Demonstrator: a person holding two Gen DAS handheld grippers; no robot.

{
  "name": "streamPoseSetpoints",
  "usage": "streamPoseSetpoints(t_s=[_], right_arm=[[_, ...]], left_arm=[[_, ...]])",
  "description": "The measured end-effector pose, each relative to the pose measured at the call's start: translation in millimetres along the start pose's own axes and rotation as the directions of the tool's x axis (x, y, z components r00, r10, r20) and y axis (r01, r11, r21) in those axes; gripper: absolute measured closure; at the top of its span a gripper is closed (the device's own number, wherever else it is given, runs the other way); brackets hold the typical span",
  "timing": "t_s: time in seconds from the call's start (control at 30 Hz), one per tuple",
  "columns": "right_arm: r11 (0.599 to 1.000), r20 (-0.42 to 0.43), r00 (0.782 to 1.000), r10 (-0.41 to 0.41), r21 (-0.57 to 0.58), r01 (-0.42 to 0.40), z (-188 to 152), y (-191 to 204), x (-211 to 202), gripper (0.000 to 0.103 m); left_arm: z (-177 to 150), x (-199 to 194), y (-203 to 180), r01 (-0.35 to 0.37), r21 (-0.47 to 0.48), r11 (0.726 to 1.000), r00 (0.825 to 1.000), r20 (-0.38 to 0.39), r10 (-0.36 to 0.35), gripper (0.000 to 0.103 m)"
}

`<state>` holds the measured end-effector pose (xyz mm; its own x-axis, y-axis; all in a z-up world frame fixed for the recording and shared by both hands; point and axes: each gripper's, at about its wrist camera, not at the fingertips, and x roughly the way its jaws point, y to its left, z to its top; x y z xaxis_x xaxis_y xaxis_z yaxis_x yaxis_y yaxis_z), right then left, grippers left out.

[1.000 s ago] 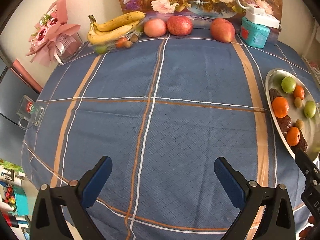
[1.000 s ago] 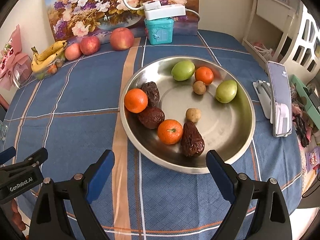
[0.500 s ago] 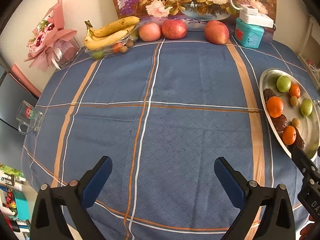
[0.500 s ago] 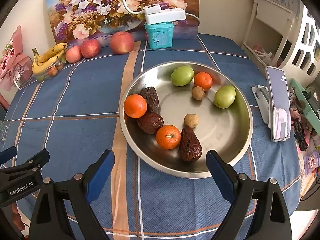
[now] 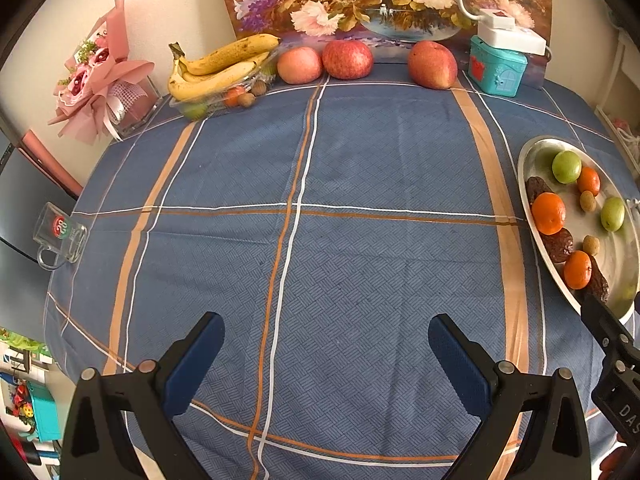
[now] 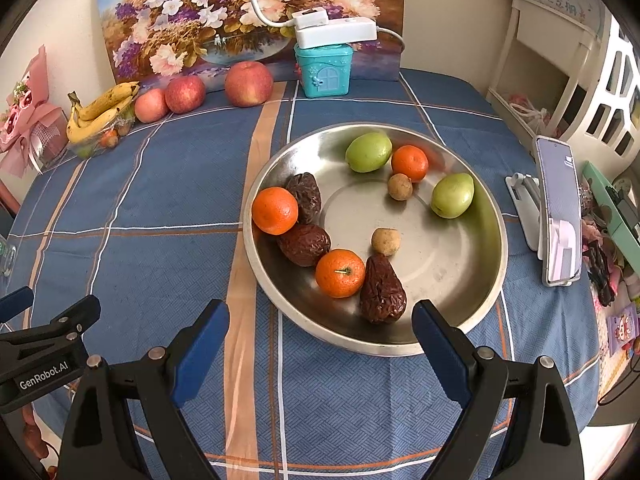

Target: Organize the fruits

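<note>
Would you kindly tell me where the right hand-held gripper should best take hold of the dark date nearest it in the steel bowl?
Probably across the date's plump lower half, descending from above: it lies flat, and the tangerine touching its left leaves little room.

Home dining table (image 5: 360, 184) — floral painting (image 6: 248, 12), bouquet (image 5: 100, 80).

The left gripper (image 5: 326, 356) is held with its jaws spread wide apart, and nothing is gripped between the blue pads (image 5: 195, 362). The right gripper (image 6: 320, 344) is held the same way, jaws wide apart and nothing between them. In the right wrist view the left gripper (image 6: 40, 336) is seen just beside the right one, on its left.
</note>
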<state>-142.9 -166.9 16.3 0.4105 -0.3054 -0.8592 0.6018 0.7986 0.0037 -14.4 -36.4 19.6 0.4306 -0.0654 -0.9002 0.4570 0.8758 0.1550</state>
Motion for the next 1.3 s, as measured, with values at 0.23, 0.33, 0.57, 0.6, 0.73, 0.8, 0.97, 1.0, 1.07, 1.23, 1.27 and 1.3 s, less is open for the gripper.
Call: streamPoseSetpoints(t_s=[0.23, 0.33, 0.57, 0.6, 0.73, 0.8, 0.97, 1.0, 1.07, 1.23, 1.27, 1.3], right_arm=[[1.000, 0.000, 1.000, -0.004, 0.001, 0.004, -0.7, 0.7, 0.1, 0.010], [1.000, -0.003, 1.000, -0.003, -0.002, 0.003, -0.1, 0.7, 0.8, 0.010], [1.000, -0.004, 1.000, -0.001, -0.007, 0.001, -0.1, 0.7, 1.4, 0.010], [1.000, -0.004, 1.000, 0.000, -0.007, 0.000, 0.0, 0.4, 1.4, 0.010], [1.000, -0.005, 1.000, 0.000, -0.008, 0.000, -0.3, 0.7, 1.4, 0.010], [1.000, -0.005, 1.000, 0.000, -0.007, 0.000, -0.5, 1.0, 1.5, 0.010], [1.000, -0.005, 1.000, 0.001, -0.007, -0.001, -0.2, 0.7, 1.5, 0.010], [1.000, -0.006, 1.000, 0.001, -0.008, -0.001, -0.1, 0.6, 1.5, 0.010], [1.000, -0.006, 1.000, 0.001, -0.008, -0.001, 0.0, 0.7, 1.4, 0.010], [1.000, -0.007, 1.000, 0.001, -0.007, -0.001, -1.2, 1.4, 1.8, 0.010], [1.000, -0.007, 1.000, 0.001, -0.007, -0.001, -1.2, 1.3, 1.8, 0.010], [1.000, -0.007, 1.000, 0.001, -0.006, -0.001, -1.5, 1.3, 1.9, 0.010]], left_arm=[[0.1, 0.1, 0.6, 0.002, -0.001, 1.000, 1.000, -0.001, -0.002, 0.000], [0.3, -0.3, 0.4, 0.002, -0.001, 1.000, 1.000, -0.002, -0.002, 0.000], [0.3, -0.3, 0.7, 0.002, 0.000, 1.000, 1.000, -0.002, -0.002, 0.000], [0.4, -0.4, 0.5, 0.002, 0.000, 1.000, 1.000, -0.002, -0.002, 0.000], [0.4, -0.7, 0.0, 0.001, -0.002, 1.000, 1.000, -0.002, -0.001, 0.000], [0.6, -1.0, -0.2, 0.001, -0.002, 1.000, 1.000, -0.002, -0.001, 0.000], [0.1, -2.2, 0.2, -0.007, 0.002, 1.000, 1.000, 0.002, 0.007, 0.000], [0.1, -2.8, 0.1, -0.013, 0.003, 1.000, 1.000, 0.003, 0.013, 0.000], [-0.9, -3.8, 0.7, -0.019, 0.001, 1.000, 1.000, 0.005, 0.019, 0.000], [-1.1, -3.5, 5.5, -0.009, -0.014, 1.000, 1.000, 0.003, 0.009, 0.000], [-0.8, -3.3, 5.9, -0.010, -0.014, 1.000, 1.000, 0.004, 0.010, 0.000], [-0.7, -3.2, 5.8, -0.009, -0.013, 1.000, 1.000, 0.004, 0.009, 0.000]])
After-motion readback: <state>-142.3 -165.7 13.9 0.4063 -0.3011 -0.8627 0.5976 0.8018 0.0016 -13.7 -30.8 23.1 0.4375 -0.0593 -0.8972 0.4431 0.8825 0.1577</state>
